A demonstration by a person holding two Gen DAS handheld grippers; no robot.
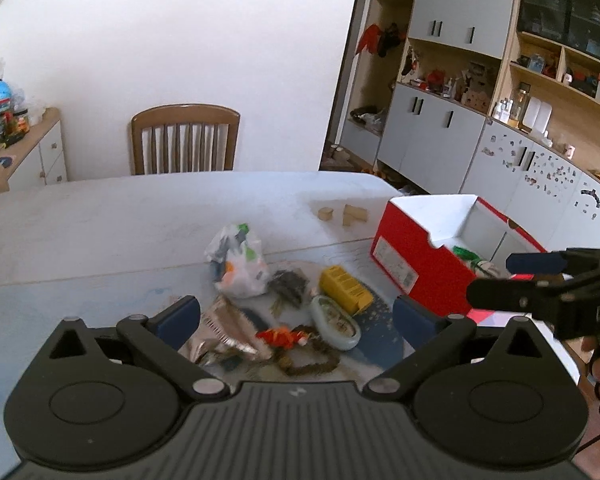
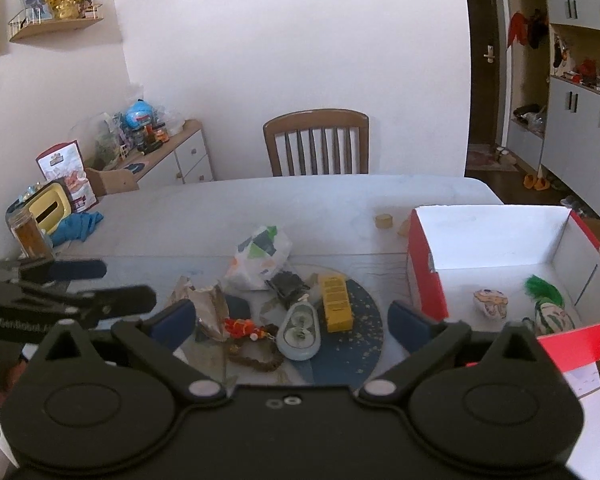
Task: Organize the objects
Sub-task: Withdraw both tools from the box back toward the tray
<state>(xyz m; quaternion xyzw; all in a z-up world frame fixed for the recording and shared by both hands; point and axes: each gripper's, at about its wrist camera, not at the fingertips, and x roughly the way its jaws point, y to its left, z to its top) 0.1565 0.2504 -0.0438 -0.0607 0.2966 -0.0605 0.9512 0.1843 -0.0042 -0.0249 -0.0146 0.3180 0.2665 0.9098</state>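
Both the left gripper point(image 1: 296, 318) and the right gripper point(image 2: 292, 318) hang with jaws apart and empty over the clutter pile point(image 2: 296, 312) at surface centre. The red box point(image 2: 428, 280), at three o'clock, holds two toys. Next likely: pick the yellow box point(image 2: 334, 302).

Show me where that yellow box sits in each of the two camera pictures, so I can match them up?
Left wrist view: the yellow box lies right of centre in the clutter, just left of the red carton.
Right wrist view: the yellow box lies at centre, on the dark round mat, right of the pale oval case.
Shared landmark: the wooden chair behind the table.
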